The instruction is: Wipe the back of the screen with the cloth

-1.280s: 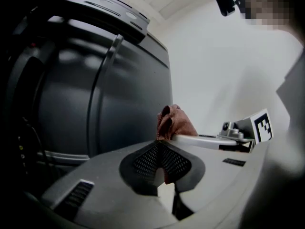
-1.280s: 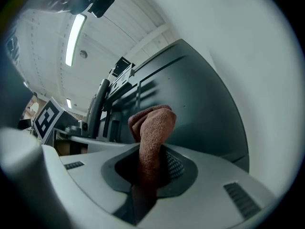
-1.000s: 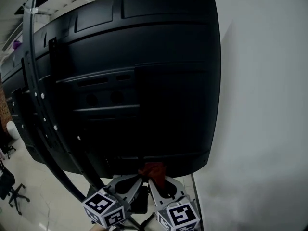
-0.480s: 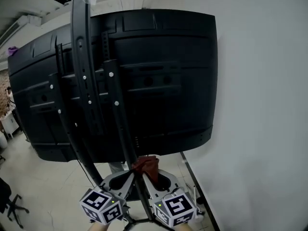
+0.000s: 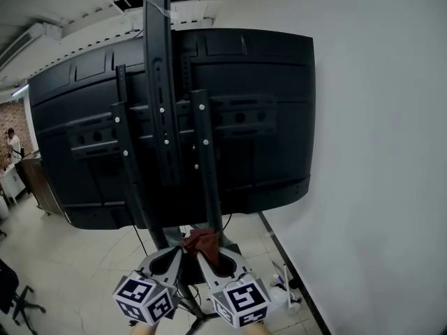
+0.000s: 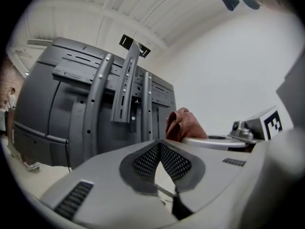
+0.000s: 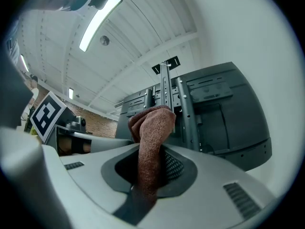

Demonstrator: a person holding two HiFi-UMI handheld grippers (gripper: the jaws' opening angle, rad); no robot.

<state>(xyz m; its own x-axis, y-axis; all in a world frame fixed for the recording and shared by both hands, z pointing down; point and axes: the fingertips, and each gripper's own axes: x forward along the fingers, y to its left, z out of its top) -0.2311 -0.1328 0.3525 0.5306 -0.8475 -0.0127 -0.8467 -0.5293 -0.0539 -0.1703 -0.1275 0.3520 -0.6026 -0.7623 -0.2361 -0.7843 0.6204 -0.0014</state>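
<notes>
The black back of the screen (image 5: pixel 258 117) fills the head view, hung on a black stand with vertical rails (image 5: pixel 159 103). Both grippers sit low, under the screen's bottom edge. My right gripper (image 5: pixel 204 254) is shut on a reddish-brown cloth (image 5: pixel 202 241), which bunches up above its jaws (image 7: pixel 151 128). My left gripper (image 5: pixel 176 254) is right beside it, jaws together with nothing between them (image 6: pixel 159 145). The cloth (image 6: pixel 183 125) also shows in the left gripper view, in front of the screen (image 6: pixel 43 104). It is not touching the screen (image 7: pixel 228 113).
A white wall (image 5: pixel 377 152) runs close along the right of the screen. The stand's post and base (image 5: pixel 185 295) are just beyond the grippers on the tiled floor. An office chair (image 5: pixel 12 285) is at the lower left; a person (image 5: pixel 12 145) and wooden furniture stand far left.
The view has pulled back and swung, so the stand's rails are now central. The cloth, which was at the screen's lower edge, now sits below it with both grippers.
</notes>
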